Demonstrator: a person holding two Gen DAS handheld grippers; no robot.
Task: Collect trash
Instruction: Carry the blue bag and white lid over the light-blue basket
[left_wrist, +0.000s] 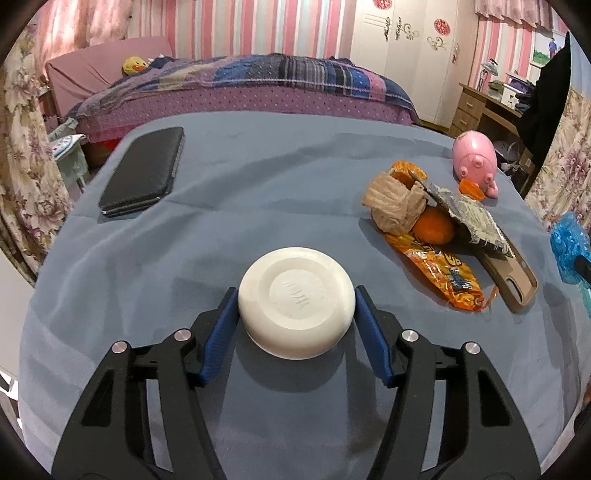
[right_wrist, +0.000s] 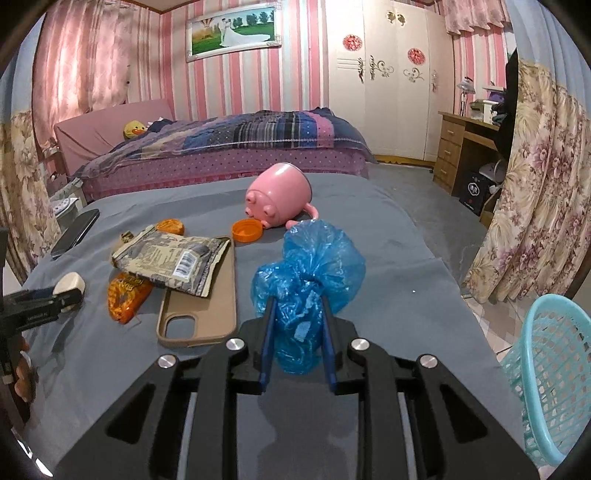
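Observation:
My left gripper (left_wrist: 296, 295) is shut on a white round bowl-shaped lid (left_wrist: 296, 308), held just above the blue-grey tablecloth (left_wrist: 240, 177). My right gripper (right_wrist: 297, 301) is shut on a crumpled blue plastic bag (right_wrist: 308, 269), which also shows in the left wrist view (left_wrist: 569, 247). A trash pile lies right of the white lid: a crumpled brown paper (left_wrist: 395, 199), an orange snack wrapper (left_wrist: 439, 269), a torn grey packet (left_wrist: 472, 218) and an orange fruit (left_wrist: 433, 225). The packet (right_wrist: 173, 258) and wrapper (right_wrist: 125, 295) lie left of my right gripper.
A tan phone case (right_wrist: 201, 306) lies under the packet. A pink pig-shaped cup (right_wrist: 280, 199) lies on its side by an orange cap (right_wrist: 246, 229). A black phone (left_wrist: 144, 173) lies at the far left. A turquoise mesh basket (right_wrist: 550, 373) stands off the table's right edge.

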